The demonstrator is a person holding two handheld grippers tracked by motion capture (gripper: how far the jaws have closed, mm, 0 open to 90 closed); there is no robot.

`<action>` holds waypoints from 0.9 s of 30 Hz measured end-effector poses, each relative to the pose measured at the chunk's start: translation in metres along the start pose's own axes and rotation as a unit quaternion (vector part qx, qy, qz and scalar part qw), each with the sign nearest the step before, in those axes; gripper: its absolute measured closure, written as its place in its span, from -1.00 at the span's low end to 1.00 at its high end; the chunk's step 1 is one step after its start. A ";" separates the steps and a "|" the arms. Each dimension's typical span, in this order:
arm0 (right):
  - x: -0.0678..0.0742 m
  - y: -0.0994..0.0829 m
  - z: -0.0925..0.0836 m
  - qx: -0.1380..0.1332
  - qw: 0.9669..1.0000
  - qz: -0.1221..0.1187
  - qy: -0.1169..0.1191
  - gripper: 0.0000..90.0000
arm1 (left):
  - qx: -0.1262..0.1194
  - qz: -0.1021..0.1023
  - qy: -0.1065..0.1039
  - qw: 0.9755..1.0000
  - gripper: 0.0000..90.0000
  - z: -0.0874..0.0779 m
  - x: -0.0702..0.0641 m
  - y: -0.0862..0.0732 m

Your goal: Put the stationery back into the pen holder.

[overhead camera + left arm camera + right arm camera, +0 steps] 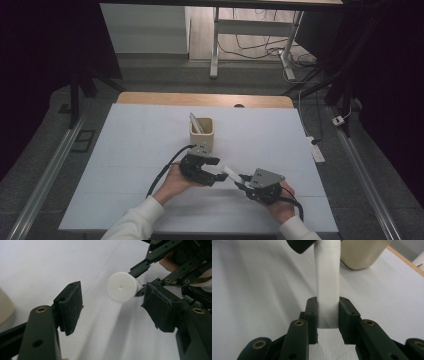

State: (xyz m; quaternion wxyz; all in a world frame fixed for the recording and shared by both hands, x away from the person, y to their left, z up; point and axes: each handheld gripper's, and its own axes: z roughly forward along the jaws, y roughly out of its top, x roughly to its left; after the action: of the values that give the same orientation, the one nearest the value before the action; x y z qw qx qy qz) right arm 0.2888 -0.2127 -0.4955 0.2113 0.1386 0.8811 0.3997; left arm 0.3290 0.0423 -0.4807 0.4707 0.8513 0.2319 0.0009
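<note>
Left gripper view puts the round end of the white tube point(121, 287) straight ahead of you, between your two pads but touching neither, so your left gripper point(113, 307) stands open around it. The tube's long axis runs from the right gripper toward the left one, pointing nearly down the left camera's line of sight. In the right gripper view your right gripper point(328, 315) is clamped on the tube's flat near end, both pads pressed against its sides, and the tube is held off the table. From the high view the two grippers face each other near the table's front edge, the left one nearer the free end. The beige holder point(202, 133) stands just behind your left gripper with another tube leaning in it. The white table cover point(125, 165) is otherwise bare, with dark floor and cables beyond
</note>
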 end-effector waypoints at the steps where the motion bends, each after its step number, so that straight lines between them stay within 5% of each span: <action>1: 0.000 0.000 0.001 -0.001 1.000 -0.003 0.002 0.57 | 0.000 0.000 -0.002 1.000 -0.29 0.001 0.000 0.000; 7: 0.003 0.001 0.003 -0.004 1.000 -0.007 0.010 0.57 | 0.001 0.005 -0.014 1.000 -0.15 0.007 -0.003 0.000; 13: 0.006 0.002 0.007 -0.004 1.000 -0.009 0.014 0.57 | 0.008 0.015 -0.026 1.000 0.20 0.010 -0.005 -0.001; 22: 0.007 0.000 0.011 0.013 1.000 -0.022 0.016 0.56 | 0.006 0.001 -0.058 0.998 0.42 0.009 -0.004 0.000; 27: 0.009 -0.002 0.014 0.017 0.999 -0.024 0.016 0.56 | 0.017 0.001 -0.050 0.999 0.46 0.010 -0.007 0.002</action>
State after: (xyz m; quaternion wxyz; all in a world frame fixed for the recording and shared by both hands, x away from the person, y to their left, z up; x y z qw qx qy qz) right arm 0.2876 -0.2013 -0.5073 0.2039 0.1146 0.8944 0.3812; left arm 0.3260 0.0307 -0.4827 0.4672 0.8584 0.2069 -0.0449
